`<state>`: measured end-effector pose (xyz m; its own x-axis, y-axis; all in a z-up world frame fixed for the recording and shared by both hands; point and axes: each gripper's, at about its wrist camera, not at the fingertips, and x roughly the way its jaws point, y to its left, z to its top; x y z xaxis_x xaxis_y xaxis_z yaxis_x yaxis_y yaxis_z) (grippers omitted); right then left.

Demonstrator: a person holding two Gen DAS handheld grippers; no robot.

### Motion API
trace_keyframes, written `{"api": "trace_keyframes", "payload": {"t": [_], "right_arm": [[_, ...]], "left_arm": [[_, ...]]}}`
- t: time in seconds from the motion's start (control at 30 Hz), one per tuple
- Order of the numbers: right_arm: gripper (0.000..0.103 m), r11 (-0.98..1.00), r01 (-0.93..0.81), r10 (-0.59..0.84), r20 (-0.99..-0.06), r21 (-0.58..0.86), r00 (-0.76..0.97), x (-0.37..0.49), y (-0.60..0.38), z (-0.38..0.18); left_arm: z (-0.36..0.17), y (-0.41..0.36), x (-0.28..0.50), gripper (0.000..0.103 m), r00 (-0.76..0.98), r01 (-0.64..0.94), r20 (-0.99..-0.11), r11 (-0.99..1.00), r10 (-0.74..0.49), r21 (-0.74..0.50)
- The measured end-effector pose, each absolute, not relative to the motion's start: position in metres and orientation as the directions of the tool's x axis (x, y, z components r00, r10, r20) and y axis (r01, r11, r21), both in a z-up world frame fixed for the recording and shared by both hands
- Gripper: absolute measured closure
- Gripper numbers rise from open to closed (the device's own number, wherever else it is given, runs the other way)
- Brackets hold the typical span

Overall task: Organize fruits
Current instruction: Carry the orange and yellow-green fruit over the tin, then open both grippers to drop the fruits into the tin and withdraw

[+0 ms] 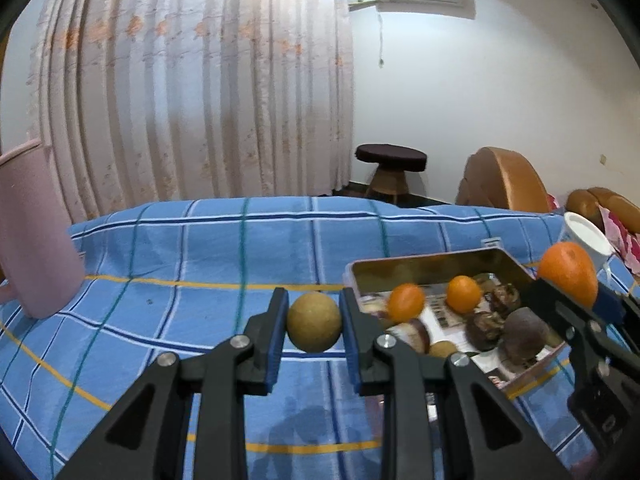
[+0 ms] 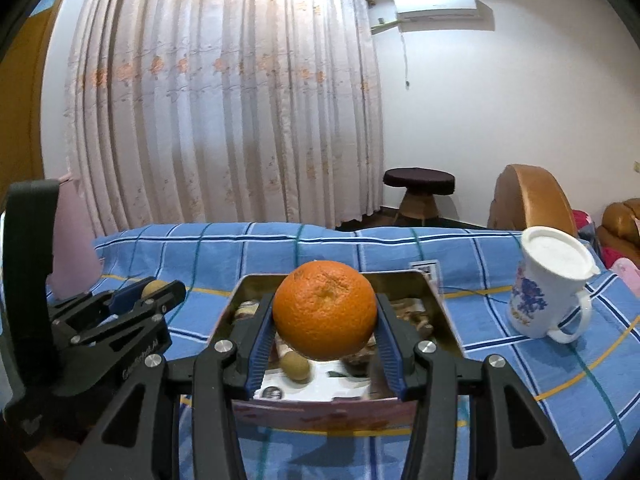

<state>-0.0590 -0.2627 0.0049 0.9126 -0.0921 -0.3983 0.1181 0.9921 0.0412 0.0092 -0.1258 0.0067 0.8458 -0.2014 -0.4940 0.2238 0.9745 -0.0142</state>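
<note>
My left gripper (image 1: 314,322) is shut on a round tan-brown fruit (image 1: 314,322) and holds it above the blue checked cloth, left of a metal tin (image 1: 432,266). The tin holds two small oranges (image 1: 406,303), several dark wrinkled fruits (image 1: 524,330) and a small tan fruit (image 1: 442,349). My right gripper (image 2: 325,316) is shut on a large orange (image 2: 325,316) and holds it over the tin (image 2: 440,320). The left gripper (image 2: 148,296) with its tan fruit shows at the left of the right wrist view; the right gripper's orange (image 1: 568,274) shows at the right of the left wrist view.
A pink jug (image 1: 32,232) stands on the cloth at the far left. A white lidded mug (image 2: 548,284) with a blue print stands right of the tin. The blue checked cloth (image 1: 200,248) covers the surface. Curtains, a stool and brown chairs stand behind.
</note>
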Motion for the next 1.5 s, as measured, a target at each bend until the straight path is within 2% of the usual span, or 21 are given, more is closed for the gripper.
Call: {"api": "trace_keyframes", "payload": {"t": [0.13, 0.23, 0.4, 0.53, 0.63, 0.8, 0.93, 1.0, 1.1, 1.37, 1.5], "right_arm": [[0.053, 0.985, 0.172, -0.147, -0.387, 0.029, 0.910, -0.056, -0.283, 0.008], [0.053, 0.978, 0.207, -0.191, -0.413, -0.006, 0.890, -0.045, -0.294, 0.004], [0.052, 0.982, 0.180, -0.119, -0.529, 0.064, 0.840, -0.020, -0.313, -0.015], [0.052, 0.987, 0.153, -0.106, -0.532, 0.044, 0.840, -0.015, -0.310, -0.018], [0.046, 0.990, 0.138, -0.096, -0.530, 0.041, 0.842, -0.015, -0.308, -0.020], [0.045, 0.992, 0.109, -0.057, -0.541, 0.064, 0.839, -0.016, -0.312, -0.023], [0.044, 0.989, 0.083, -0.013, -0.483, 0.123, 0.875, -0.027, -0.317, -0.015], [0.035, 0.984, 0.070, 0.010, -0.443, 0.165, 0.896, -0.034, -0.321, -0.011], [0.025, 0.972, 0.082, 0.010, -0.385, 0.221, 0.923, -0.044, -0.327, -0.004], [0.025, 0.955, 0.181, -0.115, -0.269, 0.236, 0.956, -0.067, -0.324, 0.002], [0.025, 0.962, 0.212, -0.173, -0.217, 0.170, 0.961, -0.080, -0.313, 0.005]], "left_arm": [[0.007, -0.146, 0.012, 0.075, 0.834, 0.263, -0.499, 0.965, -0.235, -0.015], [0.008, -0.163, 0.015, 0.075, 0.829, 0.288, -0.498, 0.957, -0.254, -0.008], [0.003, -0.181, 0.021, 0.075, 0.817, 0.307, -0.512, 0.952, -0.267, -0.006], [-0.005, -0.186, 0.029, 0.075, 0.794, 0.321, -0.541, 0.947, -0.276, -0.013], [-0.006, -0.184, 0.029, 0.072, 0.794, 0.306, -0.545, 0.952, -0.269, -0.025], [-0.004, -0.169, 0.027, 0.029, 0.821, 0.226, -0.532, 0.974, -0.209, -0.033], [0.003, -0.157, 0.016, 0.012, 0.847, 0.194, -0.496, 0.980, -0.191, -0.046], [0.006, -0.151, 0.012, 0.000, 0.859, 0.177, -0.478, 0.983, -0.181, -0.055], [0.008, -0.146, 0.006, 0.000, 0.861, 0.183, -0.470, 0.980, -0.196, -0.074], [0.010, -0.140, -0.008, 0.000, 0.889, 0.166, -0.427, 0.985, -0.167, -0.040], [0.007, -0.136, -0.019, 0.000, 0.896, 0.166, -0.413, 0.986, -0.160, -0.023]]}}
